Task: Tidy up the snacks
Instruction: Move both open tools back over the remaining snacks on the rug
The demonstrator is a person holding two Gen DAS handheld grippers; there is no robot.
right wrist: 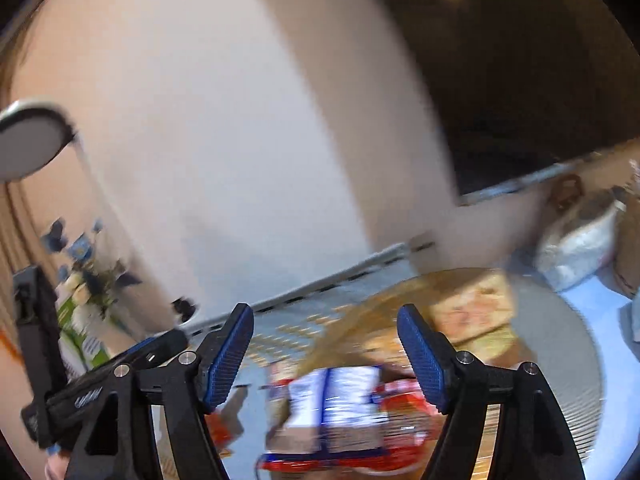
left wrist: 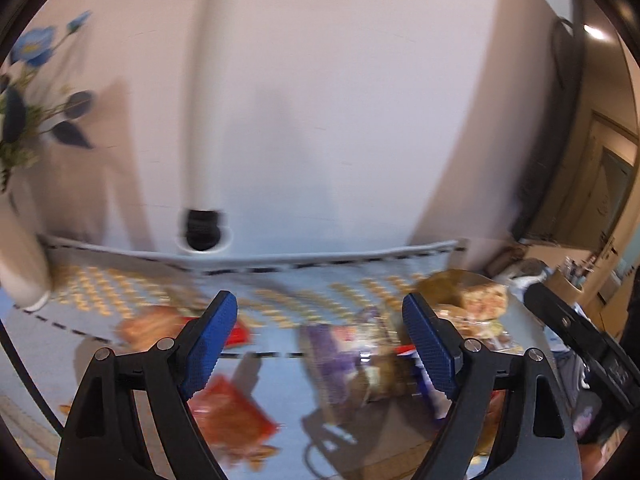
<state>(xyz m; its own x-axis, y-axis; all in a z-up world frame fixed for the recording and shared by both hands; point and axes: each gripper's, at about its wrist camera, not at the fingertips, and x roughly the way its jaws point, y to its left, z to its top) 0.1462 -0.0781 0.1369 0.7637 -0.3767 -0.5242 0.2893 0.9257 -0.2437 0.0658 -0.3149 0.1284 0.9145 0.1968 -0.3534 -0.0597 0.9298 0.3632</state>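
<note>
Only the left wrist view showed the blue flowers [left wrist: 34,46] in the upper left of the frame, a white vase [left wrist: 20,264] at the left edge, and two red snack packets [left wrist: 232,416] lying on the cloth in the lower left, one of them just beneath the left finger. Only the right wrist view showed a white bag [right wrist: 576,240] on the floor at the right edge and a round grey lamp head [right wrist: 28,144] at the upper left. The left gripper [left wrist: 320,344] had its jaws wide apart with nothing between the blue pads [left wrist: 210,344]; a blurred pile of snack packets [left wrist: 360,364], purple and brown, lay beyond the gap toward the right finger, not touched by it. The right gripper [right wrist: 326,360] also stood with jaws apart and gripped nothing; a blue-and-white packet [right wrist: 336,408] on a red one lay below the gap, in the lower middle of the frame. Behind that, more packets sat on a round grey tray [right wrist: 560,360] at the right, which the left view showed only at its right side. Everything rested on a pale blue tablecloth [left wrist: 280,392] with rows of small orange marks and a dashed border, against a white wall [left wrist: 320,100]. Both views were smeared by motion blur.
</note>
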